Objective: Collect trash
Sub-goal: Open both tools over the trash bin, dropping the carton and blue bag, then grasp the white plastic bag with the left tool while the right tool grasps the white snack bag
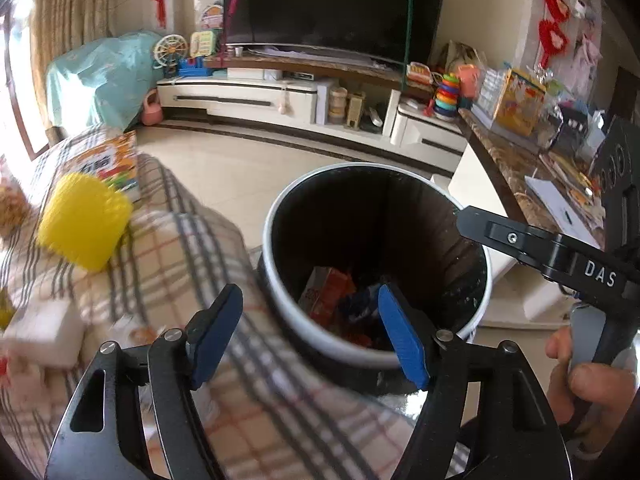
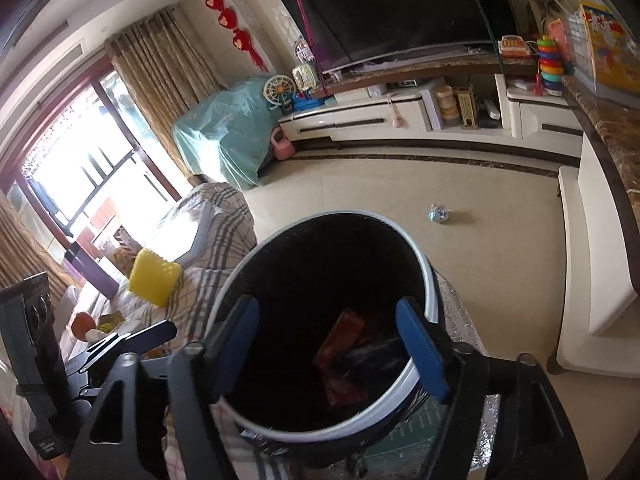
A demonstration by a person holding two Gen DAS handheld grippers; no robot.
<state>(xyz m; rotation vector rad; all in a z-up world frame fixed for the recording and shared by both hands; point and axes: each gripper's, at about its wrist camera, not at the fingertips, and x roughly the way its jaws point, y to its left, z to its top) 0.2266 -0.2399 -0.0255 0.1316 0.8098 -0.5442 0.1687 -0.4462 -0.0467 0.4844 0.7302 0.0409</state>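
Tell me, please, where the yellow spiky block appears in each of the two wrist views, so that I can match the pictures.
Left wrist view: the yellow spiky block lies at the left edge, on the plaid cover, left of the trash bin.
Right wrist view: the block lies left of centre, on the same cover, left of the bin.
Shared landmark: the bin's white rim.

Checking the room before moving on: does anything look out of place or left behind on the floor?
Yes. A small crumpled silvery-blue wrapper lies alone on the bare cream tiled floor, beyond the round black bin with the white rim. It looks like missed trash, while orange and dark packets already lie inside the bin.
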